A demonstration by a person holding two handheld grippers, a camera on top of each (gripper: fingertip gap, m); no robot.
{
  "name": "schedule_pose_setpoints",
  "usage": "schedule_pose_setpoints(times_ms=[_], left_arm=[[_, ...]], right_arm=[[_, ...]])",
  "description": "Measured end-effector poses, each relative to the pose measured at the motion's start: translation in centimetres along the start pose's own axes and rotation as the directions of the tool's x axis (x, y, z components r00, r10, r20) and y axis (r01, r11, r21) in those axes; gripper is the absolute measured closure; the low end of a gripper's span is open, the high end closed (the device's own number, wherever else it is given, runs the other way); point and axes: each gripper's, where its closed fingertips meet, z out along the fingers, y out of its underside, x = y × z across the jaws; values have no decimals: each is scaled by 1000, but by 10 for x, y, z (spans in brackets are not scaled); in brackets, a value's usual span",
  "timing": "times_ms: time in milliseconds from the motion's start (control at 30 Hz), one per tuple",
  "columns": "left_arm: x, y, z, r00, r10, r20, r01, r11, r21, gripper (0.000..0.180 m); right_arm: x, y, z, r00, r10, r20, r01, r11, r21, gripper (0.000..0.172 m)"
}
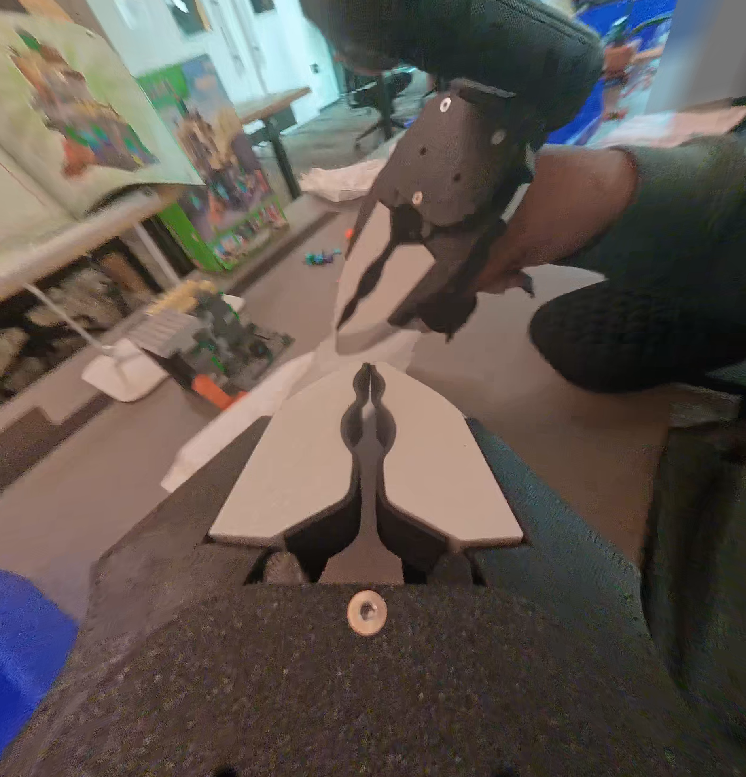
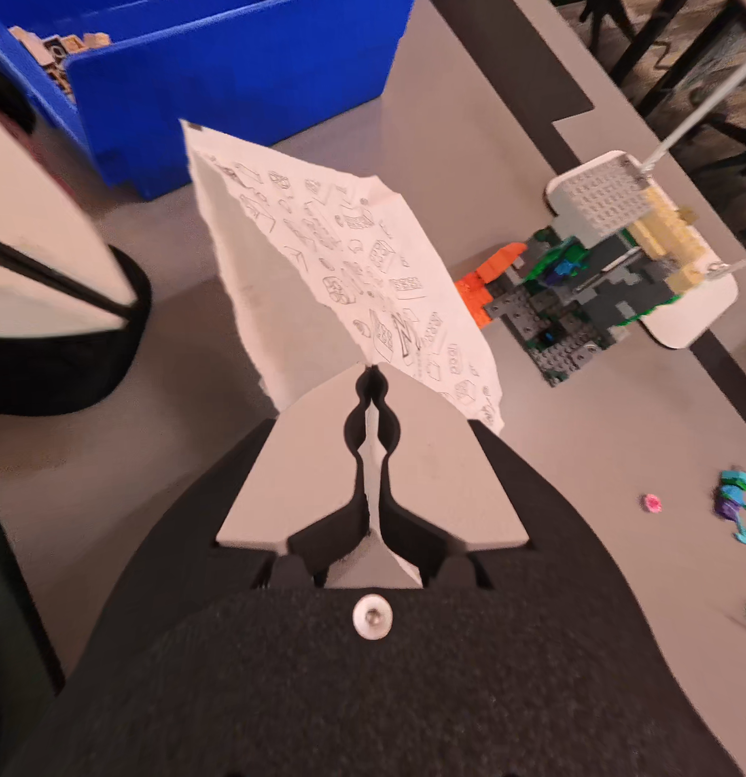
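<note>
While the right gripper (image 2: 370, 370) pinches a torn printed paper bag (image 2: 346, 260) above the grey table (image 2: 531, 483), beside the brick model (image 2: 581, 290) at its far edge, the left gripper (image 1: 368, 370) hovers pressed shut, apparently also on the bag's white paper (image 1: 237, 424).

Blue bin (image 2: 237, 84) of small pieces, brick model (image 2: 581, 286) on grey table (image 2: 573, 462), loose bricks (image 2: 735, 500), picture boxes (image 1: 232, 185)

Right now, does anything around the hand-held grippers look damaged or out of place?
Yes. The white paper sheet pinched in the right hand-held gripper has a ragged, torn-looking left edge and hangs creased. A few loose toy pieces lie scattered on the grey surface, apart from the brick model.
</note>
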Motion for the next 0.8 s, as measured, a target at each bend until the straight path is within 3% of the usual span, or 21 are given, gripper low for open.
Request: schedule_pose_setpoints(times_ms=[33,100,167,333,467,667,800], left_arm=[[-5,5,7,997,60,58,-58,998,-39,180],[-17,39,22,971,196,134,-158,956,-248,162],[-13,65,32,961,261,93,-211,907,-363,151],[3,83,36,900,434,-35,-410,818,-404,142],[8,98,35,770,617,-164,-614,646,-454,135],[10,119,28,622,714,-322,-754,435,-492,126],[6,123,27,558,742,-372,-793,345,-502,125]], right_arm=[[-6,0,3,1000,-1,22,1,1000,-5,172],[-15,-1,8,999,-12,41,13,1000,-16,172],[-20,0,10,998,-24,51,26,999,-28,172],[-22,4,11,997,-36,70,41,997,-60,172],[-25,5,14,994,-51,101,60,994,-88,172],[-27,0,14,987,-71,145,87,990,-113,172],[-24,-6,11,982,-77,175,99,988,-121,172]])
